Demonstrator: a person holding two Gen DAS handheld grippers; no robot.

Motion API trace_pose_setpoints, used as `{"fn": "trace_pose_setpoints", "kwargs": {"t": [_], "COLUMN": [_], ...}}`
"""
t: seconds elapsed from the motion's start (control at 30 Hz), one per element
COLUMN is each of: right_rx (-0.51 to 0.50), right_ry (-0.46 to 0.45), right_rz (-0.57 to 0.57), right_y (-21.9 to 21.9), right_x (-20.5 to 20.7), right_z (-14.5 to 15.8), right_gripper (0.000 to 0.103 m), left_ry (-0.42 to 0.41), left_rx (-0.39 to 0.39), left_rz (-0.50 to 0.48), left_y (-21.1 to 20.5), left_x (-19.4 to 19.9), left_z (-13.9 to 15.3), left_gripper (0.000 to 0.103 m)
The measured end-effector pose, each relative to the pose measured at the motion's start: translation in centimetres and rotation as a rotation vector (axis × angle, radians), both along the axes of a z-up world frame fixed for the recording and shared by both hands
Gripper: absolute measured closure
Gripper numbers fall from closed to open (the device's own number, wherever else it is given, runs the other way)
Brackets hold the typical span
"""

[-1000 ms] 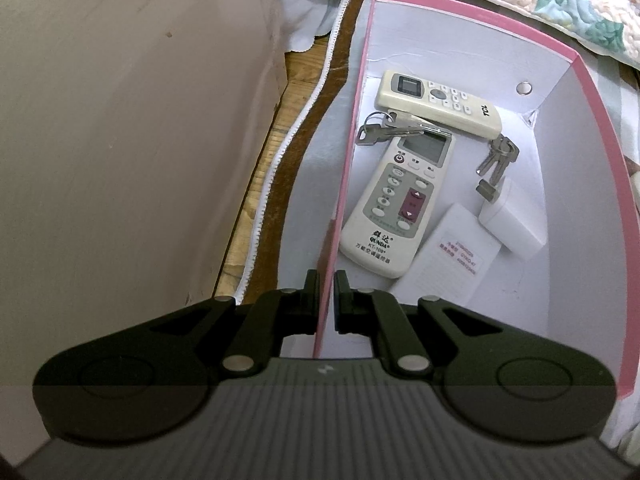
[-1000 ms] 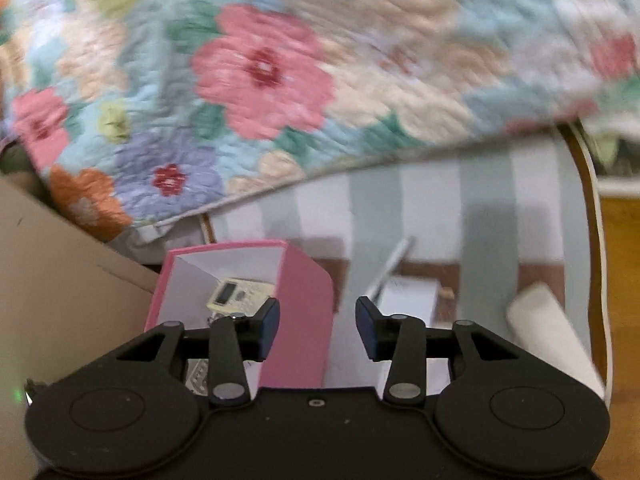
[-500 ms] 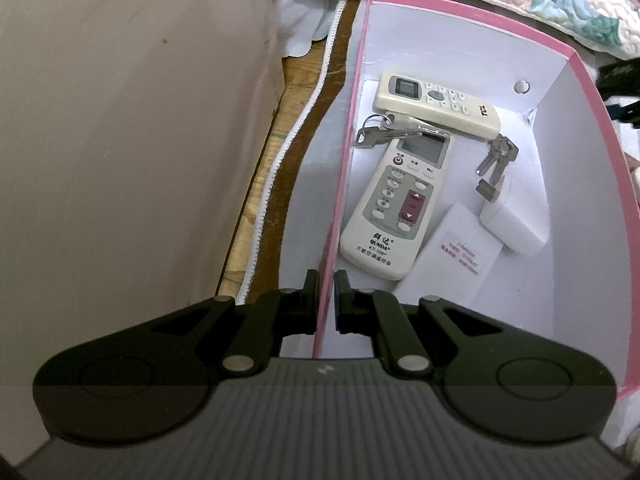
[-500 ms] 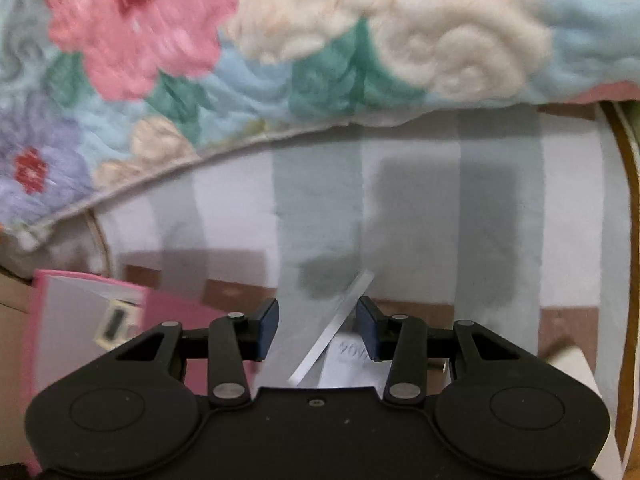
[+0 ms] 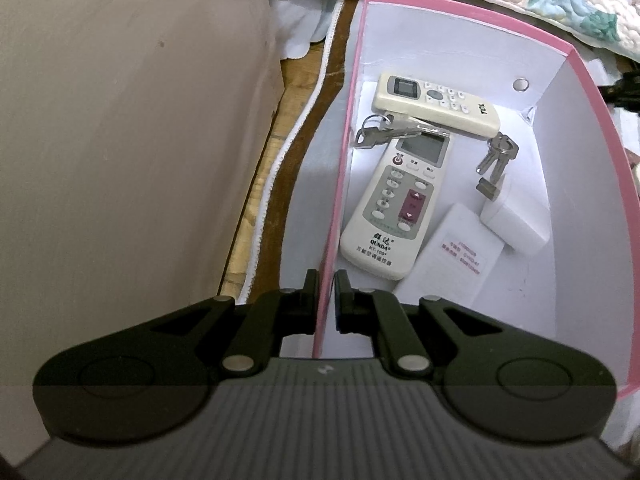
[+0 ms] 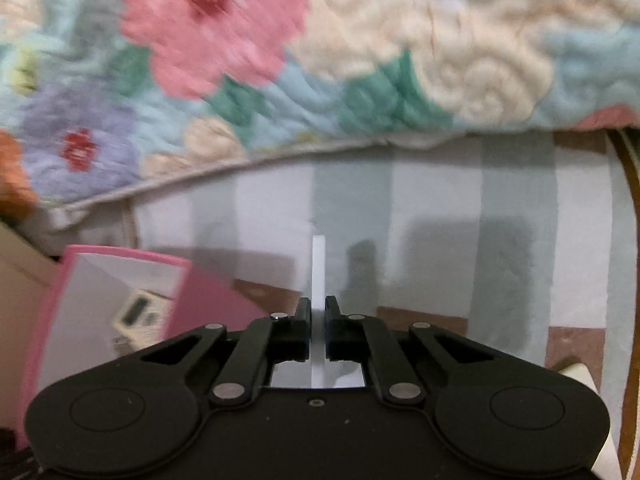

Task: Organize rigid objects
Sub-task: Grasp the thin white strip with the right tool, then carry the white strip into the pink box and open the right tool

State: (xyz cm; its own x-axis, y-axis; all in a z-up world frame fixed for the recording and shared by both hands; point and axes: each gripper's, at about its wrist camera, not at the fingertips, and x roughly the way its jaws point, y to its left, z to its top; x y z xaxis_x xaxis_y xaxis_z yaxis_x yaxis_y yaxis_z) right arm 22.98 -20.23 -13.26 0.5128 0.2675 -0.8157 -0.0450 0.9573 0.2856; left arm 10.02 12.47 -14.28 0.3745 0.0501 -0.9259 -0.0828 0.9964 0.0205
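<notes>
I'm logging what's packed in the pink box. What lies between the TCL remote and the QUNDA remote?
In the left wrist view, a bunch of keys lies between the TCL remote and the QUNDA remote, overlapping the latter's top edge.

Striped bedsheet under a floral quilt and a pink box, both directly on it

A floral quilt is lying over a striped sheet; a beige panel is standing beside wooden boards.
</notes>
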Motion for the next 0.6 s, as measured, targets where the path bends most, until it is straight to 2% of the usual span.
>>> {"fn": "trace_pose_setpoints", "kwargs": {"t": [0.2, 0.33, 0.5, 0.6], "right_rx": [0.102, 0.143, 0.153, 0.090], "right_ry": [-0.071, -0.148, -0.163, -0.142], "right_rz": [0.048, 0.129, 0.232, 0.330], "right_y": [0.3, 2.5, 5.7, 8.6], "right_x": [-3.8, -7.2, -9.7, -11.3], "right_z": [3.6, 6.6, 8.7, 8.9], "right_gripper": [0.095, 0.095, 0.095, 0.095], "left_ry": [0.005, 0.009, 0.017, 0.015], "left_rx": [-0.055, -0.057, -0.065, -0.070], "left_rz": [0.026, 0.017, 0.029, 0.026], "left_y": [0.9, 0.9, 0.9, 1.1], "left_x": [0.1, 0.1, 0.3, 0.3], "left_z": [0.2, 0.3, 0.3, 0.3], "left_gripper": [0.096, 0.098, 0.098, 0.098]}}
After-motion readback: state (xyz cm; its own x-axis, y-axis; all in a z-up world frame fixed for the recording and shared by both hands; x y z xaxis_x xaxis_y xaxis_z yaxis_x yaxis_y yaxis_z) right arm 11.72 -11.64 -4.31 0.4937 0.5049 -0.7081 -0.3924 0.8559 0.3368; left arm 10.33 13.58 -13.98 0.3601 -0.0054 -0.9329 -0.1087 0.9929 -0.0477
